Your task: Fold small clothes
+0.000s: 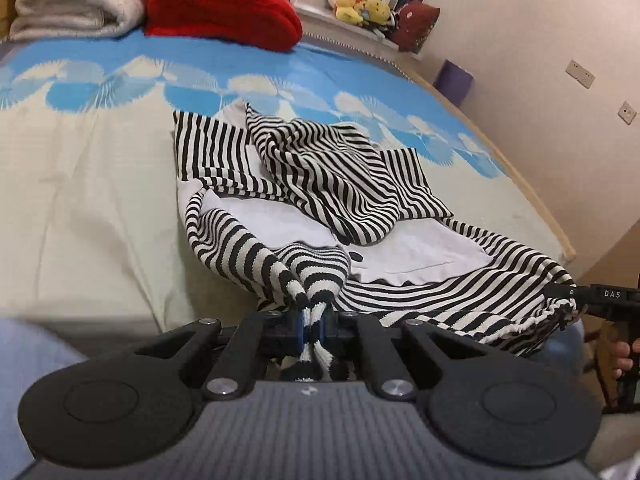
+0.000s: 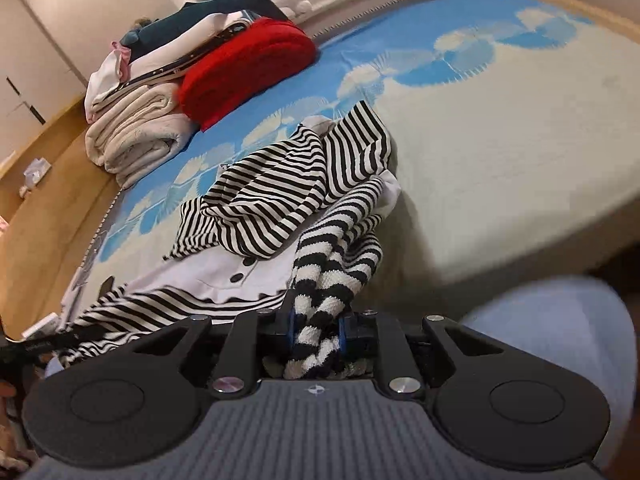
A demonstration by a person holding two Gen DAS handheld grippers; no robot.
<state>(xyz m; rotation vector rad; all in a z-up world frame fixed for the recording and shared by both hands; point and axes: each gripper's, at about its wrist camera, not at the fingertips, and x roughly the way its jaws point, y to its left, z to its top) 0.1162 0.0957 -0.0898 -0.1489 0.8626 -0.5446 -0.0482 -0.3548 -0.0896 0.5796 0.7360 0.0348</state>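
A black-and-white striped knit garment [image 1: 320, 184] with a white panel and black buttons lies crumpled on the bed; it also shows in the right wrist view [image 2: 280, 196]. My left gripper [image 1: 311, 320] is shut on a bunched striped edge of it near the bed's front. My right gripper [image 2: 316, 326] is shut on another bunched striped edge. In the left wrist view the other gripper [image 1: 600, 300] shows at the far right, holding the garment's hem. The hem between the two grippers is lifted a little off the bed.
The bed cover [image 1: 100, 184] is pale green with a blue and white pattern. A red folded item [image 1: 224, 8] and folded white blankets [image 1: 72, 4] sit at the bed's far end. Plush toys [image 1: 360, 4] line the windowsill. A wall [image 1: 540, 40] stands at right.
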